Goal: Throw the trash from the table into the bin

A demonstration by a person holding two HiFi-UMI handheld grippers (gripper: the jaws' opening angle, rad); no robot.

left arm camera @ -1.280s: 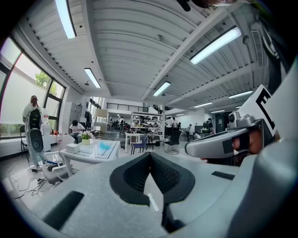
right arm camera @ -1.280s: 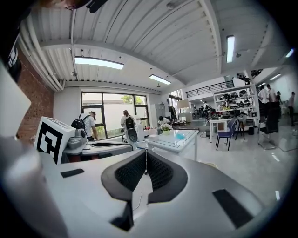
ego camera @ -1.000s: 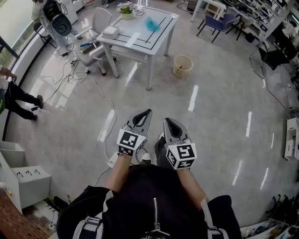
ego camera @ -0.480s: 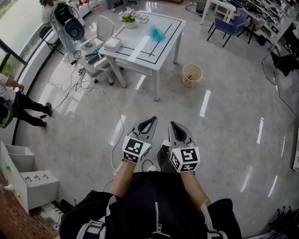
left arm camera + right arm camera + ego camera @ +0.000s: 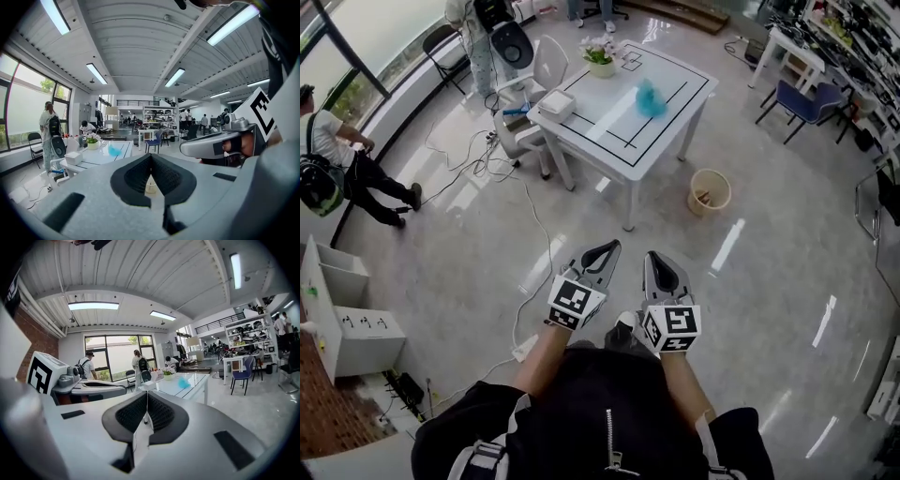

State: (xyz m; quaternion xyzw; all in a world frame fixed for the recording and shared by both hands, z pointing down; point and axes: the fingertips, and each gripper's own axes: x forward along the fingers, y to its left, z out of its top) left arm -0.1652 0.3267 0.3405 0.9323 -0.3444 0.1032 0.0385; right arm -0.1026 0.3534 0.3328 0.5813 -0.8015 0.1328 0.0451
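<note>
— Left gripper (image 5: 150, 157): jaws together at the tips, nothing in them. Right gripper (image 5: 146, 395): the same, pinched shut and empty. Both are held out low in front of the person, side by side, over bare floor.

— Trash?

— One teal crumpled wad (image 5: 650, 97) lies on the white table (image 5: 675, 80), toward its far right part. It is well apart from both grippers. Also on the table: a flower pot (image 5: 600, 52) at the far corner and a white box (image 5: 558, 105) at the left edge. Neither reads as trash.

— Bin?

— Tan bin (image 5: 710, 190) on the floor, near the table's right-hand leg. Something dark is inside; can't tell what.

— Progress?

— None showing. The wad is not picked up and not touched. I read this as the approach. Left to do: reach the table, open a gripper, take the wad, carry it to the bin, drop it in.

— Anyone about?

— A bystander (image 5: 342, 141) by the window, well off the route as I judge it.
</note>
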